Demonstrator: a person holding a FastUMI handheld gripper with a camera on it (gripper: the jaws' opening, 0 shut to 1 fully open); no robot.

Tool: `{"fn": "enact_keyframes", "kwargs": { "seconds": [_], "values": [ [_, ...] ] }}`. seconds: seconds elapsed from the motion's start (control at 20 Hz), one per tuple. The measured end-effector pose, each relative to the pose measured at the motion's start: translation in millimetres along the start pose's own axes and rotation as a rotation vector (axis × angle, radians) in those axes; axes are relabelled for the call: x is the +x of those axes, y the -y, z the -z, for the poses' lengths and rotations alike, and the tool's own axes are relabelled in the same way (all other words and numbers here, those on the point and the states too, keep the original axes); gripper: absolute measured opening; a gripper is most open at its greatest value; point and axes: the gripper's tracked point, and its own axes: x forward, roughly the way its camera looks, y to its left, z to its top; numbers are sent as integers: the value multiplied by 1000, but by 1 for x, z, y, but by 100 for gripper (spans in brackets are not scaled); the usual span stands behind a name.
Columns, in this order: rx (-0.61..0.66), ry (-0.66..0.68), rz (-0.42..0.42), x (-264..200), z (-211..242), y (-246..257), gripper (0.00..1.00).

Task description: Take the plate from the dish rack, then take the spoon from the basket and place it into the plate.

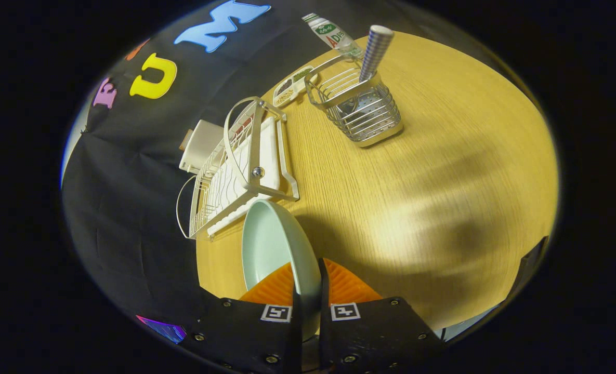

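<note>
Now the plate [272, 244], pale green, stands on edge between the gripper's [308, 291] two fingers [274, 288], which are clenched on its rim, one on each face. It is lifted clear of the rack [240, 166], its far edge just in front of the rack's near end. The white wire rack lies on the wooden table [443, 171], beyond the fingers, next to the black cloth wall. Farther on, well apart from the plate, a metal wire basket [362, 111] stands on the table with the spoon [375, 52] upright in it, its checked handle sticking out above the rim. Just behind the basket lie a small tray [293, 85] with divided sections and a tube [332, 34]. A white box [199, 145] sits beside the rack against the cloth.
</note>
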Motion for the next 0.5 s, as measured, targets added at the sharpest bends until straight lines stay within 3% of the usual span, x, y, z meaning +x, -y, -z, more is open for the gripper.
{"fn": "enact_keyframes", "kwargs": {
  "seconds": [0.35,0.5],
  "values": [
    [21,-18,1,15,4,11,13],
    [-94,15,32,8,-2,9,16]
  ]
}}
